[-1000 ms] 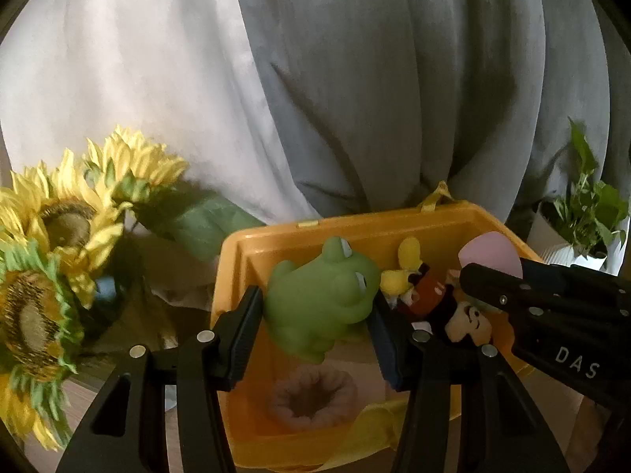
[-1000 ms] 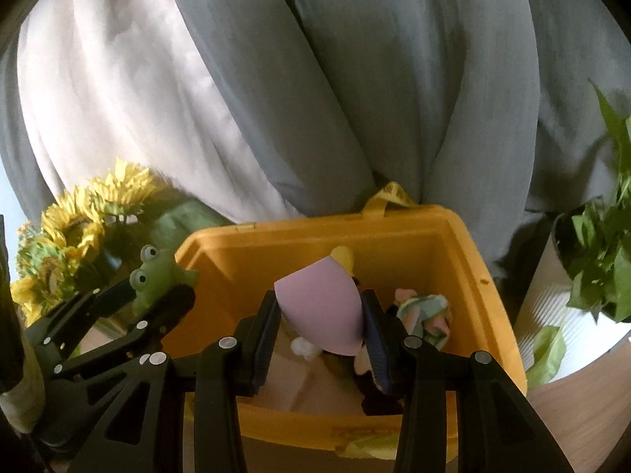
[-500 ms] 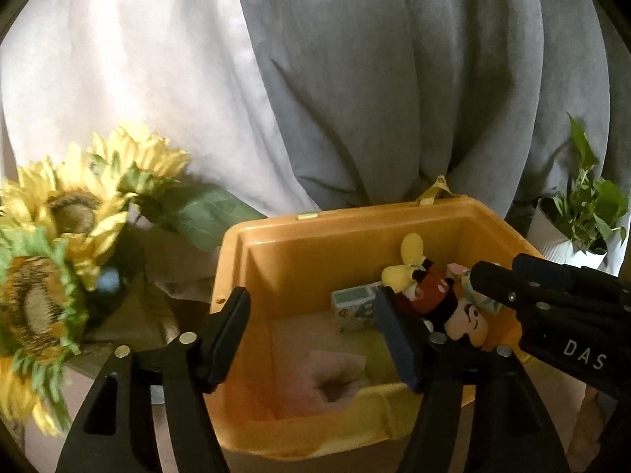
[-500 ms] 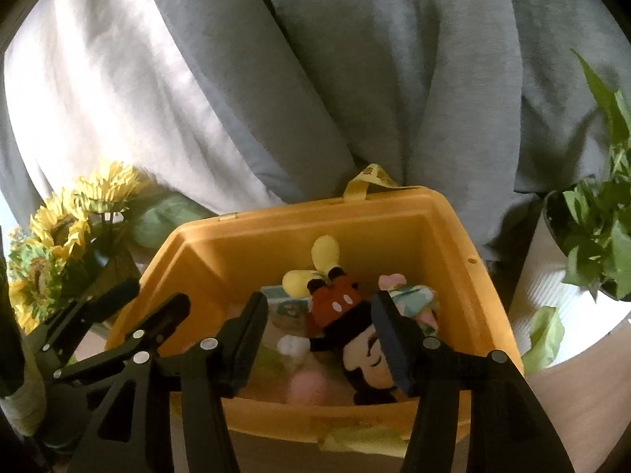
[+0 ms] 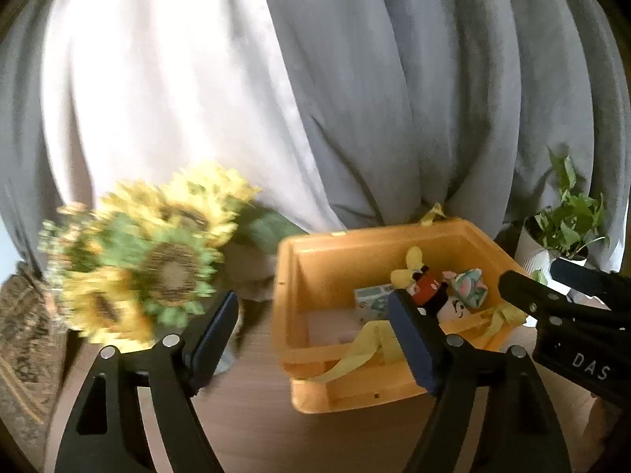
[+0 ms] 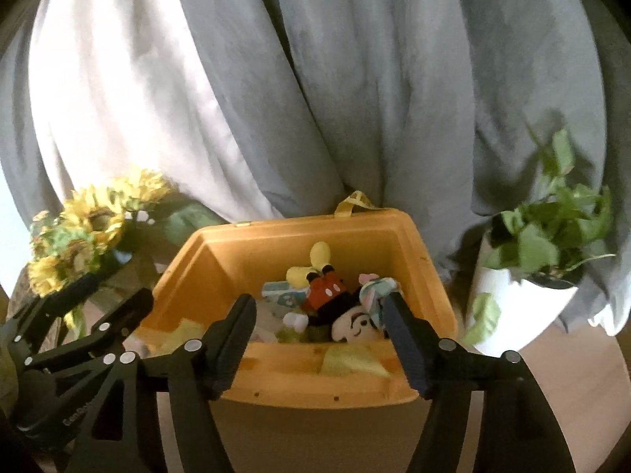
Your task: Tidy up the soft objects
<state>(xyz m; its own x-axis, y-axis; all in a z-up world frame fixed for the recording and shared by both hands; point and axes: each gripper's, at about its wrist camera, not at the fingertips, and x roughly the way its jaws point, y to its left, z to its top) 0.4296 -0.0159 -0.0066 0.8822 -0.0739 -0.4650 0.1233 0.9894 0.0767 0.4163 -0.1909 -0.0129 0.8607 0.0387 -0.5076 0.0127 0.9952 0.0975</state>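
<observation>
Now both grippers' jaws, just opening, hold nothing above the bin point(image 6: 422, 260).

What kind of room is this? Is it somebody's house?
Probably a room in a home. Long grey and white curtains hang behind, a potted plant and a bunch of sunflowers stand on the wooden surface, and an orange bin holds soft toys.

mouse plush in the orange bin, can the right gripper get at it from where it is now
Probably yes. The right gripper has just been opening its jaws and holds nothing, and the mouse plush lies near the top of the open orange bin straight ahead. Only the bin's near rim lies between, so it would need to come in over that.
</observation>
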